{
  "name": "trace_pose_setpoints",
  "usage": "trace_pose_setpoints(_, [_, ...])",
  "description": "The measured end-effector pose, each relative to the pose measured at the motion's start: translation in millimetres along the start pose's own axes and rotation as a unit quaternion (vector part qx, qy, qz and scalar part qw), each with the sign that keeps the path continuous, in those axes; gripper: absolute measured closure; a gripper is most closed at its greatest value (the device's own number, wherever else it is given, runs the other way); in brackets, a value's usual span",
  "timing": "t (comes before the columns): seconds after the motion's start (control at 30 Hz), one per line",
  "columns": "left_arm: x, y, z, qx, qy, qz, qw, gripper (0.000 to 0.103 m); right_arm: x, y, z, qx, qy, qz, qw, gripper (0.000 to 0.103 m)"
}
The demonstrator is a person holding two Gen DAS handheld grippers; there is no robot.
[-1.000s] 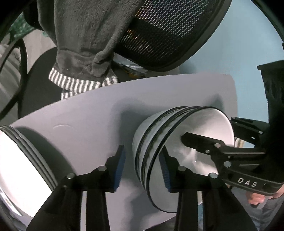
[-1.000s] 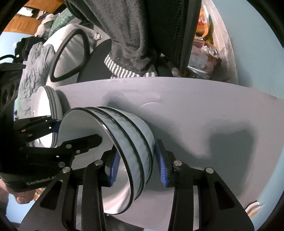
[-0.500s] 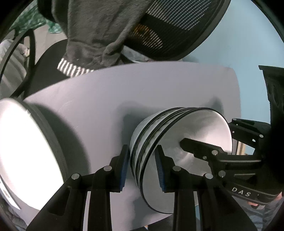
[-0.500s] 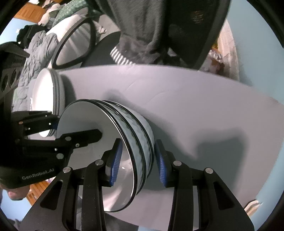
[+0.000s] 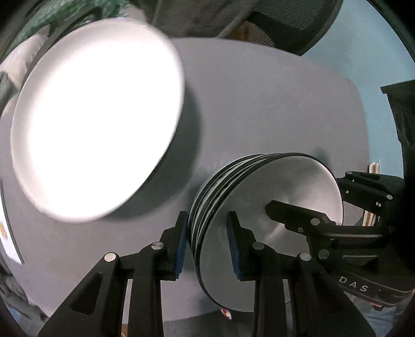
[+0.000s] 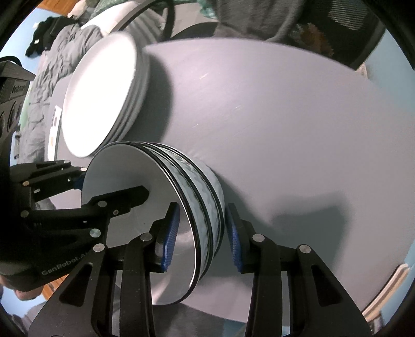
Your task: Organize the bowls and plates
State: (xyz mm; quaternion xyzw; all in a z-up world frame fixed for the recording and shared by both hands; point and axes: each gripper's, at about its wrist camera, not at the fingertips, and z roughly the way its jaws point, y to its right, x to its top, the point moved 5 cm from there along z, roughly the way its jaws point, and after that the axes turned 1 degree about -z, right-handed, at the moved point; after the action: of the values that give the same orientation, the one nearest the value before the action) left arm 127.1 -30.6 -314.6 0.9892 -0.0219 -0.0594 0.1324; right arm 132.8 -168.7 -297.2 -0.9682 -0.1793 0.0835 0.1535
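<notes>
Now bowl stack [image 5: 259, 207] between both tools' pads, beside plates [image 5: 98, 116].

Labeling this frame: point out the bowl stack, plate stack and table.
bowl stack [image 6: 205, 186]: right wrist view, patterned outer wall.
plate stack [image 5: 98, 116]: left wrist view, top plate's face.
table [image 6: 285, 129]: right wrist view, bare grey top.

1. A stack of bowls [image 5: 262, 204] stands on the desk [image 5: 259, 109], near its front edge.
2. A stack of plates [image 6: 103, 98] lies on the same desk, behind the bowls and to their left, close by but apart.
3. The left hand-held gripper [image 5: 207, 243] straddles the bowls' left rim; the right hand-held gripper [image 6: 201, 237] straddles their right rim.
4. A chair [image 5: 293, 23] stands behind the desk's far edge.
</notes>
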Motion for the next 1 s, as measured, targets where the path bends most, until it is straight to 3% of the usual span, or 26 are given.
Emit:
trace_pose_setpoints(0.3, [-47.1, -60.4, -6.5, -0.011, 0.007, -0.043, 0.999, 0.074, -5.6, -57.7, 26.4, -0.003, -0.006, -0.013, 1.0, 0.067])
trace_pose_setpoints(0.57, [-67.3, -102.2, -12.2, -0.018, 0.013, -0.065, 0.9976, 0.074, -19.7, -98.9, 39.9, -0.001, 0.0, -0.011, 1.0, 0.068])
trace_pose_setpoints(0.8, [-69.1, -123.0, -14.2, -0.02, 0.018, -0.077, 0.9967, 0.074, -22.0, -120.1, 47.2, 0.001, 0.005, 0.0, 1.0, 0.068])
trace_pose_setpoints(1.0, [-72.5, -111.6, -7.2, -0.028, 0.023, -0.075, 0.9965, 0.074, -22.0, -128.6, 50.5, 0.004, 0.013, 0.015, 1.0, 0.068])
